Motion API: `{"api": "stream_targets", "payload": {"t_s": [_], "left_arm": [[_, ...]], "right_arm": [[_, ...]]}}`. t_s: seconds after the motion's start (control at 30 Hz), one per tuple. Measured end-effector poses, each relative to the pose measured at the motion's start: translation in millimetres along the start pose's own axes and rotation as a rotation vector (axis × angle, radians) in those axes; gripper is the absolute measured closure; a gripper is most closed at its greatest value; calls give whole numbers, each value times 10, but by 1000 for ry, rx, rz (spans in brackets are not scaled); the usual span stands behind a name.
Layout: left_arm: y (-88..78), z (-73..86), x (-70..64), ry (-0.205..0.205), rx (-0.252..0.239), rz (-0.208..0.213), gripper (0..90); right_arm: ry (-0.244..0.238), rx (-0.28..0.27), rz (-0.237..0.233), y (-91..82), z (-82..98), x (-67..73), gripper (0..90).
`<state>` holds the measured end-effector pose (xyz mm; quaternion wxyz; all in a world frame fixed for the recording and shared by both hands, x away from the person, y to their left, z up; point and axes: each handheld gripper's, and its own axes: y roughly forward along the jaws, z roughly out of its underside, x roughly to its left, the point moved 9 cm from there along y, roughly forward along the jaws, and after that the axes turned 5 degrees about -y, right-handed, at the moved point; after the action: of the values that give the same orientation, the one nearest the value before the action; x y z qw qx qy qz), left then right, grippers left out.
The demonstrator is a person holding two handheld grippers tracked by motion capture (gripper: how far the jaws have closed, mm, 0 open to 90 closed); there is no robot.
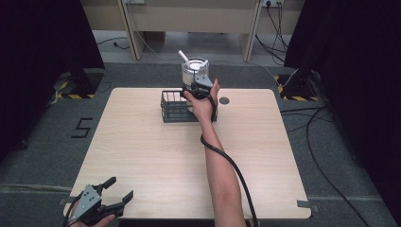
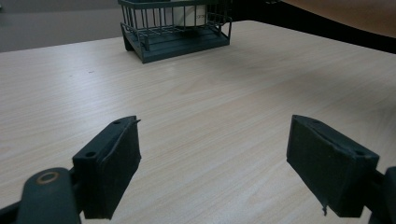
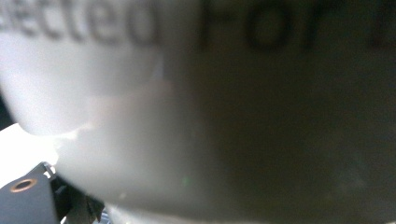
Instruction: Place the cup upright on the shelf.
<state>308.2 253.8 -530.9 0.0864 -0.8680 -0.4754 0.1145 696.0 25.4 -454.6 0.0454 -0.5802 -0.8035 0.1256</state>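
High view, left gripper (image 1: 118,189): lies at the near left corner of the table (image 1: 142,156), held in the person's left hand (image 1: 97,221); jaws spread wide, nothing between them.
Left gripper view, jaws: the two black pads (image 2: 116,163) stand well apart over bare light wood; no object touches either pad.
Left gripper view, basket (image 2: 175,28): dark wire basket at the far side of the table, with a white object showing behind its bars.
High view, basket (image 1: 172,106): stands on the far half of the table, left of centre, well apart from the left gripper.
High view, cup (image 1: 194,71): clear cup with pale contents and a white straw (image 1: 183,57) leaning to the left; it sits at the far right end of the basket, raised above the basket's rim.
High view, right gripper (image 1: 201,85): held by the person's right hand (image 1: 204,101) at the cup's near side, touching it; forearm stretches from the near edge to the far half of the table.
Right gripper view, cup (image 3: 210,116): blurred white wall with dark printed letters pressed close to the camera.
Right gripper, grip: closed on the cup, judging by the contact seen from above; the jaw gap itself is hidden.
High view, grommet (image 1: 224,100): dark round hole in the table just right of the right hand.
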Motion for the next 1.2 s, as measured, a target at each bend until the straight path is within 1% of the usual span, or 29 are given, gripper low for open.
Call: {"api": "stream_targets", "payload": {"t_s": [0.37,0.5,0.6,0.7,0.87,0.97,1.13,1.2], "left_arm": [[3,-4,-18,9,1,5,168],[3,-6,-18,10,0,5,166],[4,-5,-20,12,2,4,166],[3,-6,-23,14,2,3,166],[8,-6,-23,14,2,1,165],[6,-7,-25,15,2,1,165],[5,-7,-21,12,2,1,165],[4,-8,-21,13,2,0,165]], "right_arm": [[2,-12,-2,-25,36,35,83],[-11,-21,-10,-40,30,48,61],[-11,-19,-29,-67,35,66,38],[-16,-15,-35,-95,46,66,30],[-28,-15,-28,-139,71,76,14],[-19,-15,-30,-172,72,69,12],[-24,-14,-36,-240,67,55,8],[-30,-15,-31,-274,81,54,7]]}}
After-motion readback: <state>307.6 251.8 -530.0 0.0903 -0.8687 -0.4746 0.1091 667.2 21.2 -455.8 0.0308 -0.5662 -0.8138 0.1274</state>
